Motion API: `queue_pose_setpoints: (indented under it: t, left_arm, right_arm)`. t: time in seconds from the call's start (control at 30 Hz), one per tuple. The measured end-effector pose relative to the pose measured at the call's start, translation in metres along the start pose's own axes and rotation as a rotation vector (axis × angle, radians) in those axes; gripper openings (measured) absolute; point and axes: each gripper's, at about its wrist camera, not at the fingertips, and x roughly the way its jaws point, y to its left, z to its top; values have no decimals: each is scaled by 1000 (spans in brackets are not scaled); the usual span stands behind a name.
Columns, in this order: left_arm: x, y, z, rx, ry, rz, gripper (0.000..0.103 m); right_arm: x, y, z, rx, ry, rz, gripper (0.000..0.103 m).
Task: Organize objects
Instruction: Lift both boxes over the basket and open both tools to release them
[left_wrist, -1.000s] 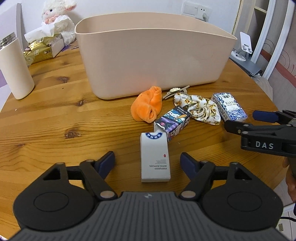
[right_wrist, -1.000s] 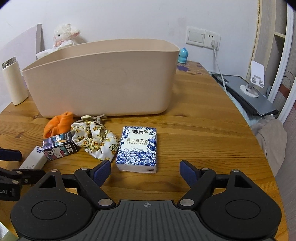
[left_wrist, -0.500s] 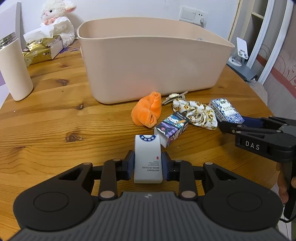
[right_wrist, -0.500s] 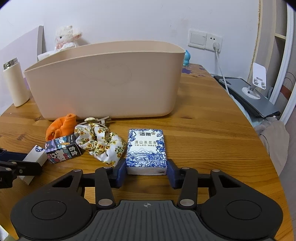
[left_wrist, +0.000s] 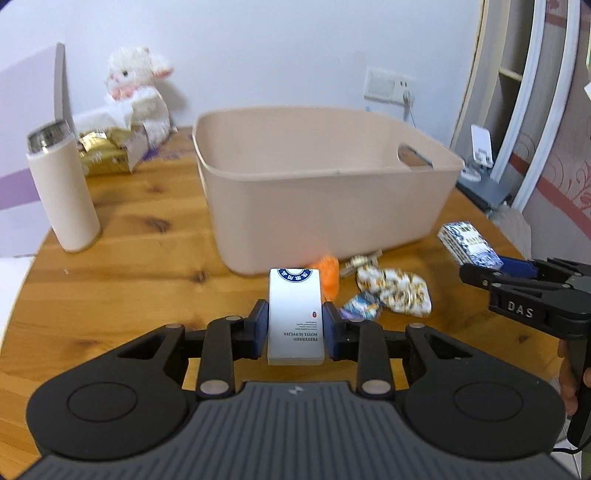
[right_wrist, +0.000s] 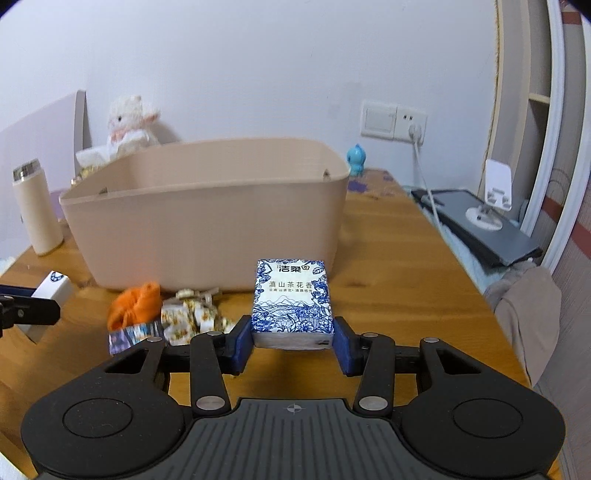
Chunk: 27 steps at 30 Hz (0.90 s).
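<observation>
Beige bin (left_wrist: 325, 206) sits mid-table, open top, and what shows of its inside looks bare; the floor of it is hidden from both cameras. Left gripper (left_wrist: 295, 326) has its jaws clamped tight on the sides of a white slipper box (left_wrist: 294, 317), held up off the wood just short of the bin's near wall. Right gripper (right_wrist: 293, 341) is pinched onto a blue-and-white tissue pack (right_wrist: 293, 302), also lifted, facing the bin's front corner. Open wooden table (right_wrist: 388, 280) runs right of the bin out to the rounded edge, plenty of clear room there. Down on the table against the bin's front wall: an orange cloth (right_wrist: 135, 308), a floral scrunchie (left_wrist: 397, 290), a small cartoon carton (left_wrist: 361, 305) and a hair clip (left_wrist: 360, 261), all bunched close together. A cream tumbler (left_wrist: 62, 188) stands well left, a plush lamb (left_wrist: 135, 92) behind it.
</observation>
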Motion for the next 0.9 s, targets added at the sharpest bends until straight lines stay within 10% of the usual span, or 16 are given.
queue_pose_setpoints:
  t: [0.9]
  left_arm:
    - [17,0,91,43,-139,17,33]
  right_arm:
    - [-5,16,88,-24,-207,9,42]
